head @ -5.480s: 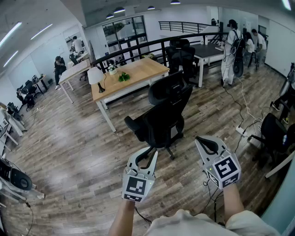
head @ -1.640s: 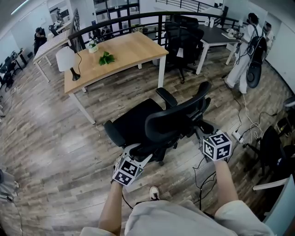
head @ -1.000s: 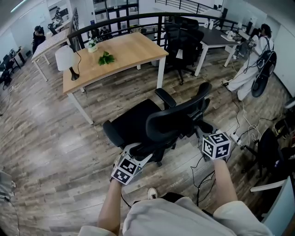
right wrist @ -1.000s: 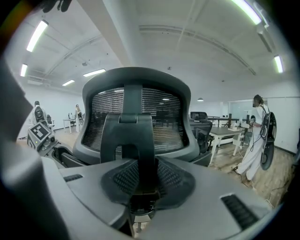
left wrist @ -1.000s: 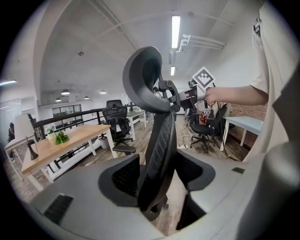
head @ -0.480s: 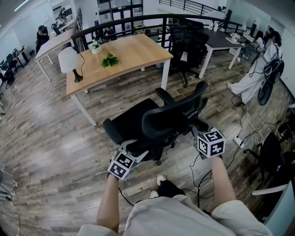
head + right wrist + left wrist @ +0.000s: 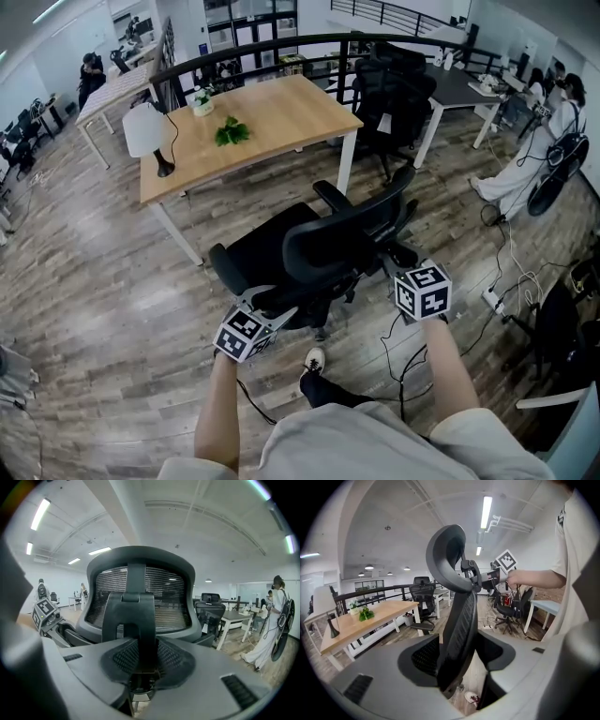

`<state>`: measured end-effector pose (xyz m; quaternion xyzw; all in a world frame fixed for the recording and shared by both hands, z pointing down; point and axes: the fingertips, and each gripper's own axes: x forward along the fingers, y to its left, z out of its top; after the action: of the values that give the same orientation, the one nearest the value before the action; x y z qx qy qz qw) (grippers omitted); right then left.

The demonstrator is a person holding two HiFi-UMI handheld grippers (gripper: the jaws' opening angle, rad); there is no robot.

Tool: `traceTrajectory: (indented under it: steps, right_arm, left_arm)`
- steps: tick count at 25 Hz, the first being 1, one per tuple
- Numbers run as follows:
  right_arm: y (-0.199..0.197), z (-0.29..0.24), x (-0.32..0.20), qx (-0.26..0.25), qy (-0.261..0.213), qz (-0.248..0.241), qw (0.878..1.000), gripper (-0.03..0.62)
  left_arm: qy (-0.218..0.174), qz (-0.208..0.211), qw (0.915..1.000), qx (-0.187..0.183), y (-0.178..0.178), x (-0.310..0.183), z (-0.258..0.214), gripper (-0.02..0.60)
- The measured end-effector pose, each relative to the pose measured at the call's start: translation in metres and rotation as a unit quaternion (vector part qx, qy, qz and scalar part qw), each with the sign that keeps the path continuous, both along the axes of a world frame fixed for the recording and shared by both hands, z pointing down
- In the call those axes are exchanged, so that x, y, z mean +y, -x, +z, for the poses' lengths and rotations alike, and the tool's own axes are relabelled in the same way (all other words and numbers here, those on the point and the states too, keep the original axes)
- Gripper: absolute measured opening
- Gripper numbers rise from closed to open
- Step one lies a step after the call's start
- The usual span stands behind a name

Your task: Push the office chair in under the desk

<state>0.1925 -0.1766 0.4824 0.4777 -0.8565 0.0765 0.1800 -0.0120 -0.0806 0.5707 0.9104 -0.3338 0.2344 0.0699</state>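
Left gripper [image 7: 457, 658] clamped on the side edge of the backrest [image 7: 457, 606], right gripper [image 7: 140, 665] closed round the spine [image 7: 136, 620] behind it: a person stands at the back of a black chair [image 7: 328, 248] on the wood floor [image 7: 112, 281]. The seat is turned toward the desk [image 7: 272, 122], near the leg [image 7: 344, 173] at its corner, and is not yet under it. The chair looks bulky, yet it should roll easily, and it will likely swivel if pushed from one side only, so two holds spread across the back make sense. Its mesh is likely to give under pressure. The hard rim and spine are the firm places to grip, and a level, even shove should keep it straight.
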Motion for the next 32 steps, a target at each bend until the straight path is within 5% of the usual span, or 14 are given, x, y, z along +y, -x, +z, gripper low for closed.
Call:
traceTrajectory:
  steps: [13,32]
  right_arm:
    - [0.012,-0.003,-0.067,-0.023,0.004,0.021,0.999,0.084]
    - [0.049,-0.002,-0.167,-0.037,0.006,0.018,0.999,0.083]
  left_arm:
    - [0.027,0.029,0.9988,0.03,0.009,-0.059,0.0,0.285]
    - [0.023,-0.018,0.9995,0.009,0.046,-0.151,0.001,0.284]
